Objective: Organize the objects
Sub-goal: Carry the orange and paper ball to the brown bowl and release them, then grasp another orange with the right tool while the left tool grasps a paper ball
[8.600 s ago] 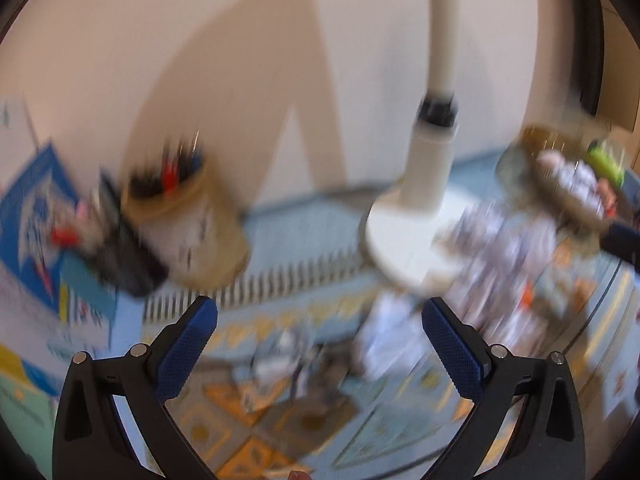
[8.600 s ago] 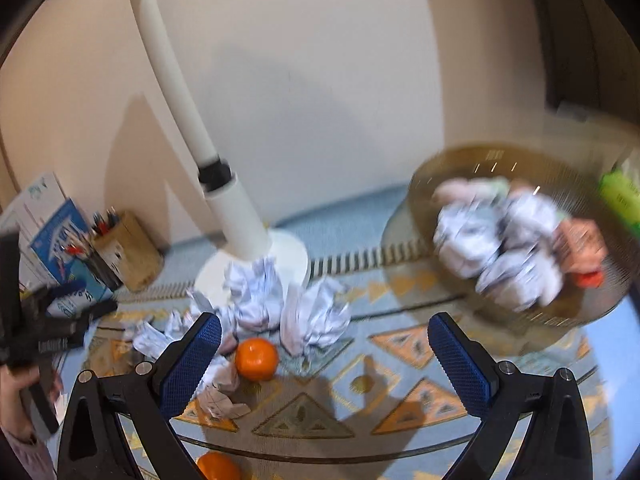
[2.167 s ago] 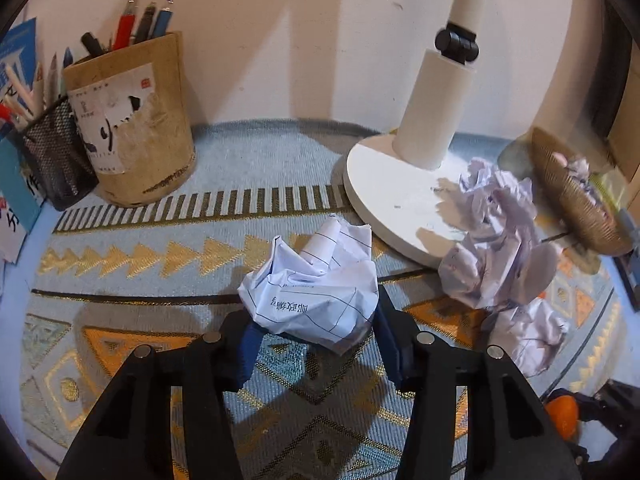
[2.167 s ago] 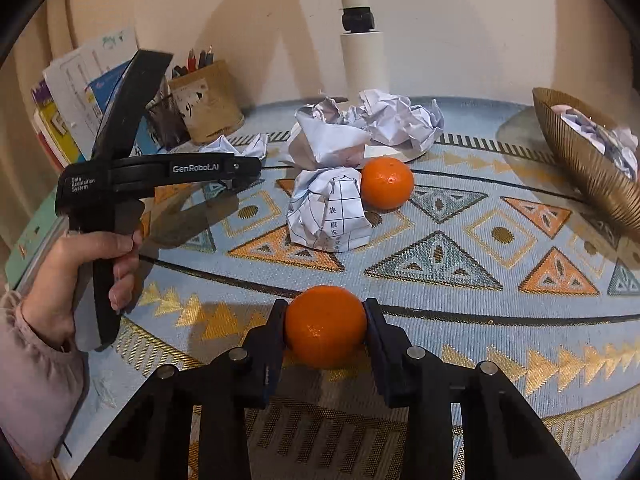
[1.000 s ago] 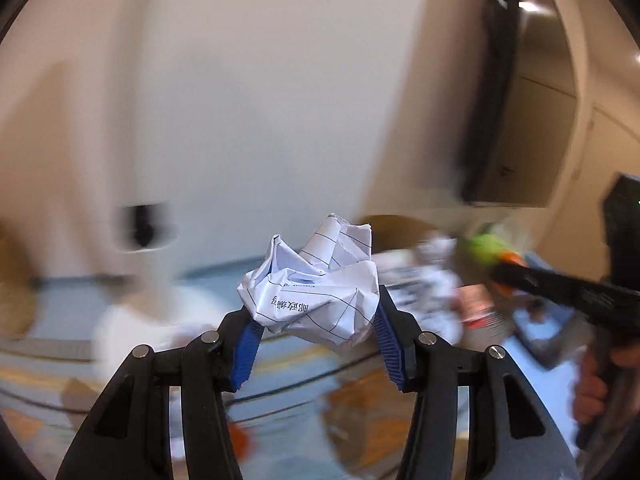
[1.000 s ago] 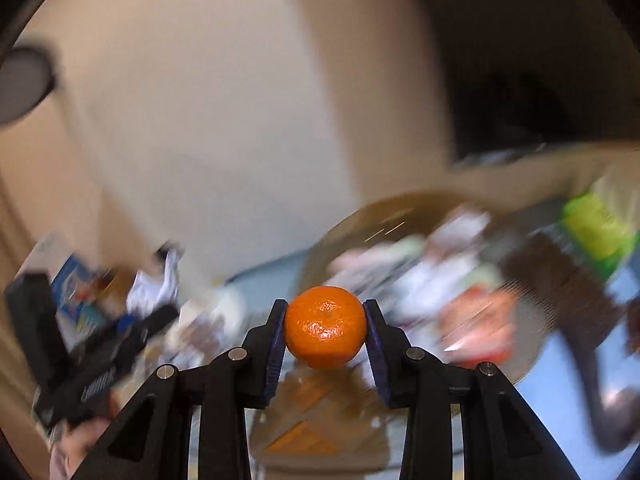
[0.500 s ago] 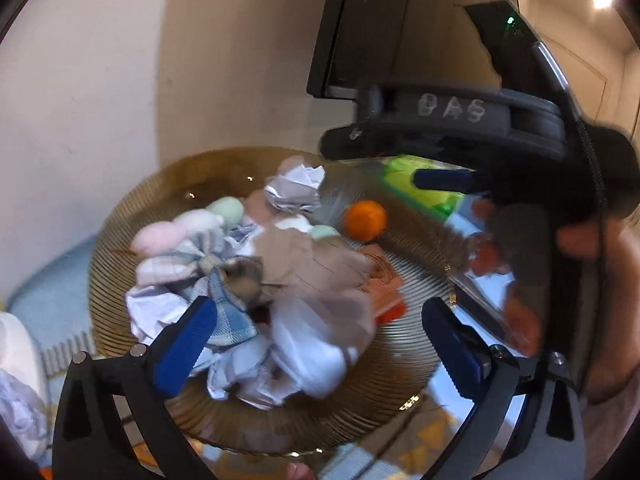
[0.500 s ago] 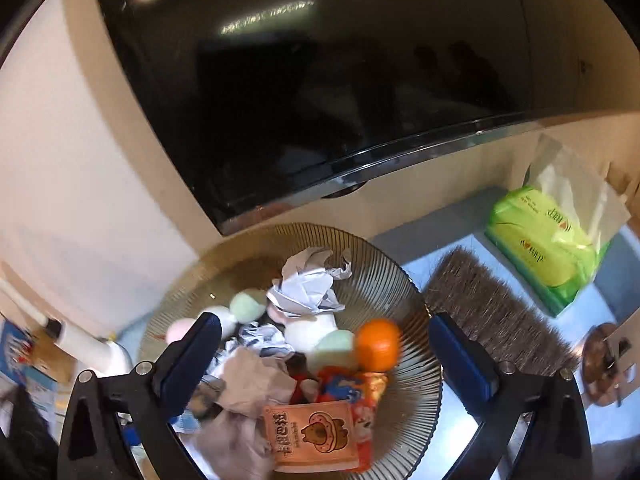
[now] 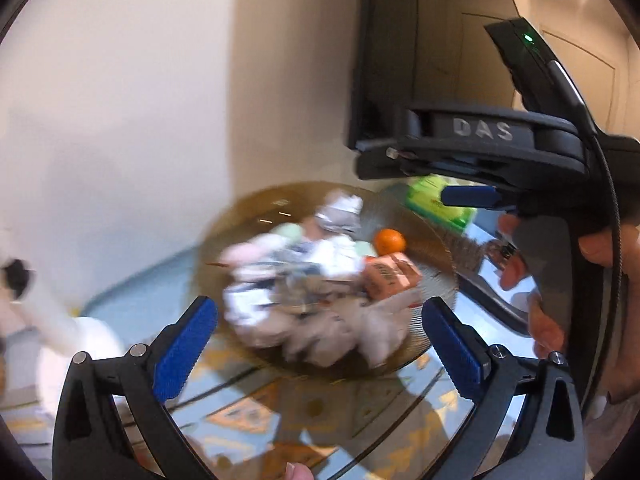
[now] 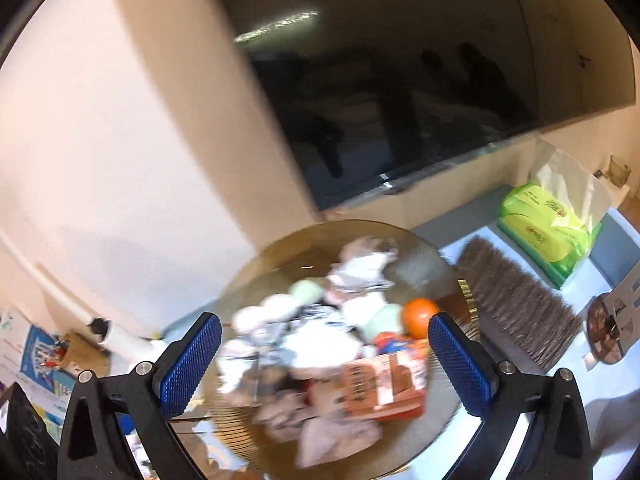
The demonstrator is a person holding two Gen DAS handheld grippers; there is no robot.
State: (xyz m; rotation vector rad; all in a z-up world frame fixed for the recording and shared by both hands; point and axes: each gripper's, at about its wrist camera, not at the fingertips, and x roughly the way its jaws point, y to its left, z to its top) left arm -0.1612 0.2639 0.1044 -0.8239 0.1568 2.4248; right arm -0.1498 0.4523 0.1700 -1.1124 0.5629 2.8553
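A ribbed golden bowl [image 9: 248, 216] [image 10: 432, 256] holds several crumpled paper balls [image 9: 276, 300] [image 10: 312, 340], an orange snack packet [image 9: 390, 278] [image 10: 384, 380] and an orange [image 9: 389, 240] [image 10: 418, 316] at its right side. My left gripper [image 9: 320, 346] stands open above the bowl's near rim, with nothing between its blue pads. My right gripper [image 10: 324, 354] is open too, hanging over the bowl. In the left wrist view the right gripper's black body [image 9: 500, 148] fills the upper right, held by a hand [image 9: 608, 248].
A dark screen [image 10: 400, 80] hangs on the cream wall behind the bowl. A green wipes pack [image 10: 548, 228] and a brown brush-like mat [image 10: 516, 300] lie to the right. A white lamp base [image 9: 76, 344] and a pen holder [image 10: 82, 346] stand to the left on the patterned mat [image 9: 280, 412].
Since one second ago both grippers have opened; the paper ball and the orange now lie in the bowl. Over the last half second both grippers have drawn back from the bowl a little.
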